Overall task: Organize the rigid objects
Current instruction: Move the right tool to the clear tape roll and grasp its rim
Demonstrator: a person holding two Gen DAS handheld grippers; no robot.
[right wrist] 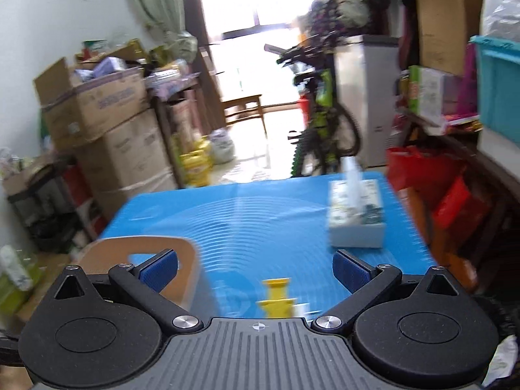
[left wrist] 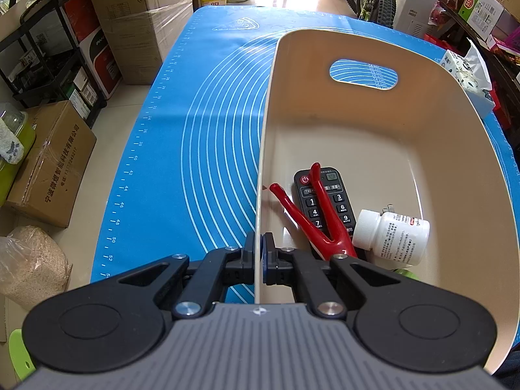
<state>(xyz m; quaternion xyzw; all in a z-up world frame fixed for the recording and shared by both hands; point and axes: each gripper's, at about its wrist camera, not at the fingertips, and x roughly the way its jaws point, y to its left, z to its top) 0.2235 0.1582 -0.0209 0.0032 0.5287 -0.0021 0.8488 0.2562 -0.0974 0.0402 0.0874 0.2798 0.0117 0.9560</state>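
The left fingers are pinched on the thin wall of the bin, one pad outside and one inside, near the bin's left side as the left wrist view shows it. The hold is narrow, on an edge only; if the left gripper is tilted or pulled, the wall could slip out of the pads, or the bin could tip and slide across the mat.

Inside the bin, close to the pinch, a red tool lies across a remote, and a white bottle lies on its side just beside them, toward the near wall. A jolt to the bin would probably set the bottle rolling and shift the tool off the remote.

The right fingers are spread wide with nothing between them, above the near part of the tabletop. The right wrist view is blurred, so detail there is poor. A yellow thing stands on the mat just below the right gripper, near the near edge; what it is cannot be told. If it is approached while the view smears, it could be knocked over or pushed toward that edge instead of being taken between the pads.

A tissue box sits toward the far right corner, well apart from the yellow thing. The bin's near corner shows at the left of the right view; a wide sweep could strike it and disturb the left hold.
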